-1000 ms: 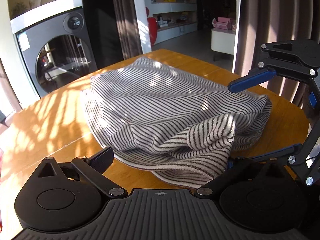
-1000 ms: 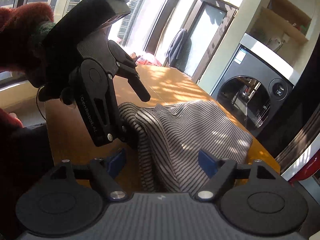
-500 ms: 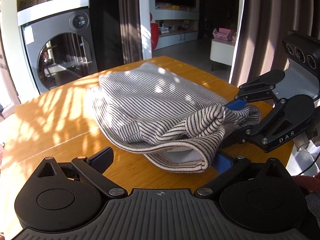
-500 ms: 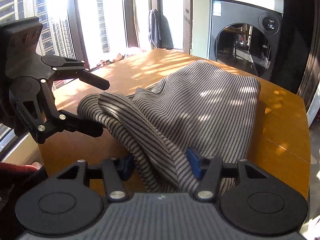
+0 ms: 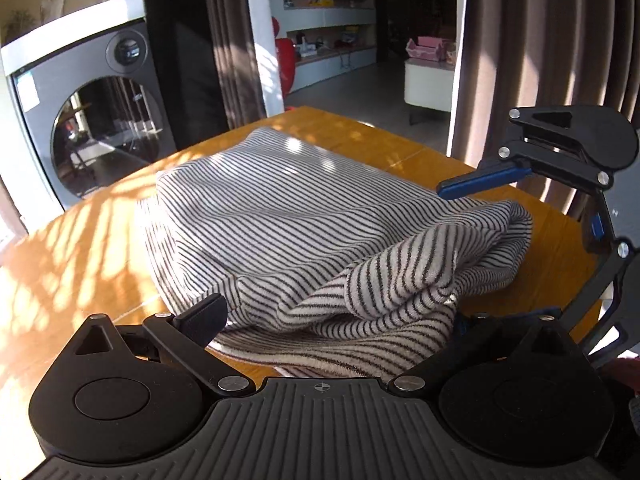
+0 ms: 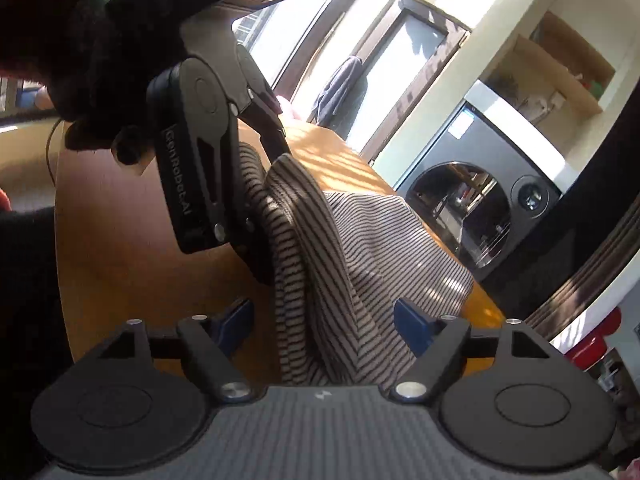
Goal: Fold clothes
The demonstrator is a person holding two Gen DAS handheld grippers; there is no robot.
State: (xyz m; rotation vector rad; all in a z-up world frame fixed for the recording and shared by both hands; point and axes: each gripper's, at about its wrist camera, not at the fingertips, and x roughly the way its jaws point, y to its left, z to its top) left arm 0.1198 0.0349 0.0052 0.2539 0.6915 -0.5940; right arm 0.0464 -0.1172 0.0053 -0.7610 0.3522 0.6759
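One piece of text can be read: the white lettering "GenRobotAI" runs lengthwise down the black side plate of the left gripper (image 6: 276,216) in the right wrist view (the middle letters are a little blurred by glare). The washing machine (image 6: 492,208) carries a pale sticker at its upper corner, but its print is too small to make out.

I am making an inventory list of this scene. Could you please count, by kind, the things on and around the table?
Striped garment: 1
Wooden table: 1
Handheld tool: 2, the left tool and the right tool
Washing machine: 1
Total: 5
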